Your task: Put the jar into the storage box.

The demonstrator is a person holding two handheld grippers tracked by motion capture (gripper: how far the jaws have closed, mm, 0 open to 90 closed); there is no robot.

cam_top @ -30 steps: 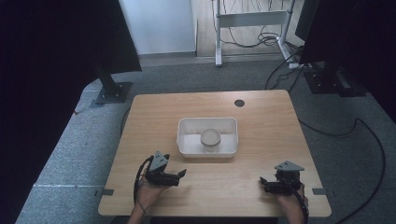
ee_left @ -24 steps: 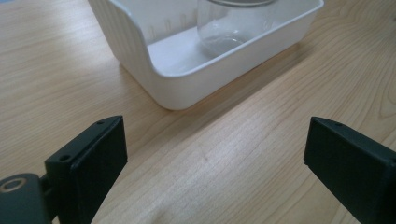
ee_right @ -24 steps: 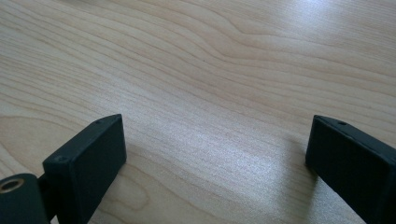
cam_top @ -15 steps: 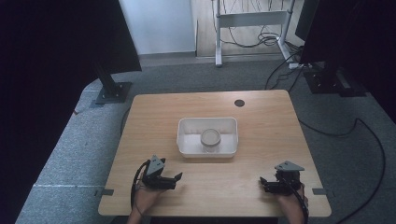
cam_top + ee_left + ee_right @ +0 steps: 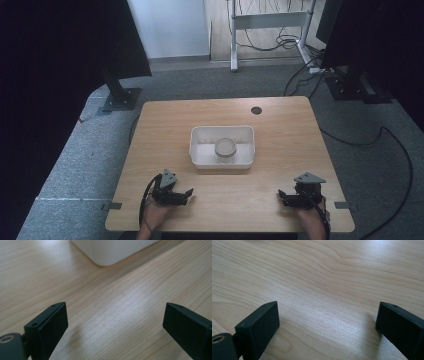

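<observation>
Both grippers rest low at the near edge of the wooden table (image 5: 280, 125), the left gripper (image 5: 184, 194) and right gripper (image 5: 284, 197) each spread wide and empty. The white tray (image 5: 200, 150) sits mid-table with a round jar (image 5: 225, 148) inside (contents unclear). Judged, nothing has begun; a reach toward the tray likely comes next.

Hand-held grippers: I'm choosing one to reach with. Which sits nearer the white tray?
The left hand-held gripper: its own view catches the white tray; the right hand-held gripper is farther.
</observation>
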